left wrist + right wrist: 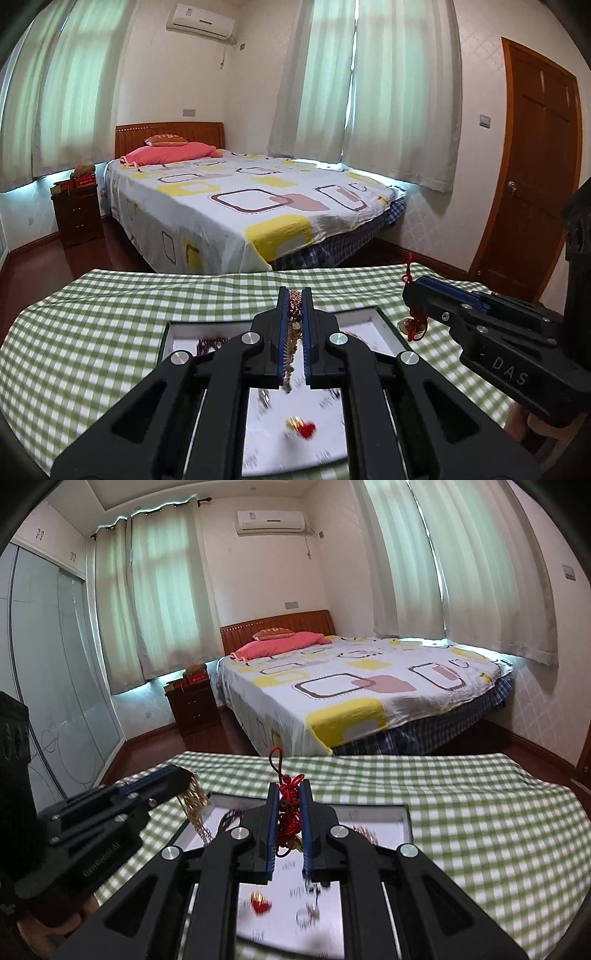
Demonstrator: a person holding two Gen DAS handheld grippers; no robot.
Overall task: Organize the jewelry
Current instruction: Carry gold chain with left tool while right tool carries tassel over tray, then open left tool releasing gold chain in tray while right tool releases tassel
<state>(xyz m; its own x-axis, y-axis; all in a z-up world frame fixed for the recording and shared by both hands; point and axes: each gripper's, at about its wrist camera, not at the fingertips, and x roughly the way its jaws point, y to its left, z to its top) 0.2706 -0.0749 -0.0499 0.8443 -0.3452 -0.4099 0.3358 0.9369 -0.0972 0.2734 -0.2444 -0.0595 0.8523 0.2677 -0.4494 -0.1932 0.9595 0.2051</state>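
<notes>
Gold chain point(294, 334) pinched in left gripper point(294, 295), red cord point(289, 814) in right gripper point(289, 788), box point(384, 320) beneath

- My left gripper point(294, 314) holds a chain point(294, 332) above the tray point(384, 321); the tray sits on the table point(110, 314).
- My right gripper point(289, 812) holds a knotted cord point(289, 808) over the same tray, right of the left one.
- A small charm point(301, 428) lies in the tray below me.
- The bed point(240, 206) stands behind the table, a nightstand point(75, 214) to its left, a door point(535, 166) to the right.
</notes>
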